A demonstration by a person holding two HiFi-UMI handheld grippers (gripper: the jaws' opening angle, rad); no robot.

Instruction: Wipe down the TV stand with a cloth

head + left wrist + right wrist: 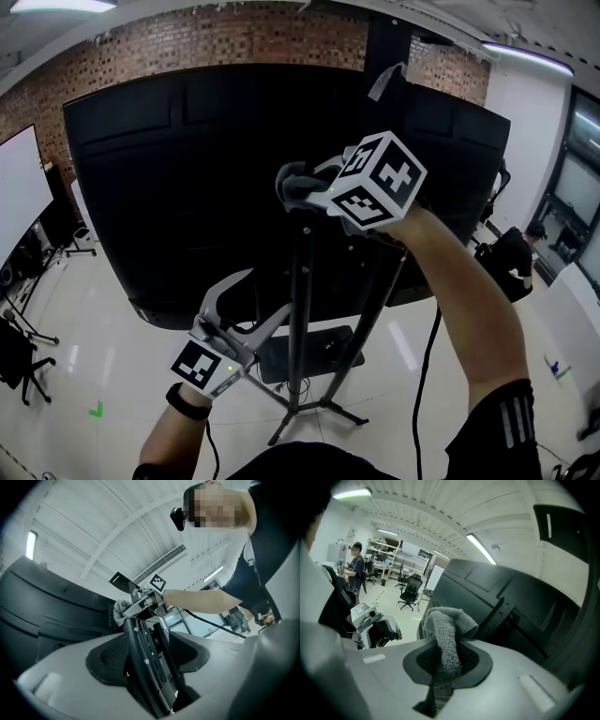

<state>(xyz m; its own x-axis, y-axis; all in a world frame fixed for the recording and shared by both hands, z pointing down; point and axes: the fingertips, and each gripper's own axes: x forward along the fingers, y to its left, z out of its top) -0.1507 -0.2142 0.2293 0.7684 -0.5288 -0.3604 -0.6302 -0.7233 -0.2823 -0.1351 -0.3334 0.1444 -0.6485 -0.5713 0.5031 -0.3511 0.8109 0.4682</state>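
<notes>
The TV stand's black pole [298, 319] rises behind the big black TV [178, 187], which I see from the back. My right gripper [305, 192] is shut on a grey cloth [292, 183] and holds it against the top of the pole, near the TV mount. In the right gripper view the cloth [449, 641] hangs bunched between the jaws of the right gripper [447, 663]. Lower down, my left gripper [267, 302] is closed around the pole. In the left gripper view the pole [143, 658] fills the gap in the left gripper [150, 663], with the cloth [119, 607] above.
Tripod legs [328, 408] spread over the pale floor, with a black box [314, 352] behind them. A cable [424, 375] hangs at the right. A person [516, 258] sits at the far right. A whiteboard [19, 187] stands left. Office chairs [410, 590] stand farther off.
</notes>
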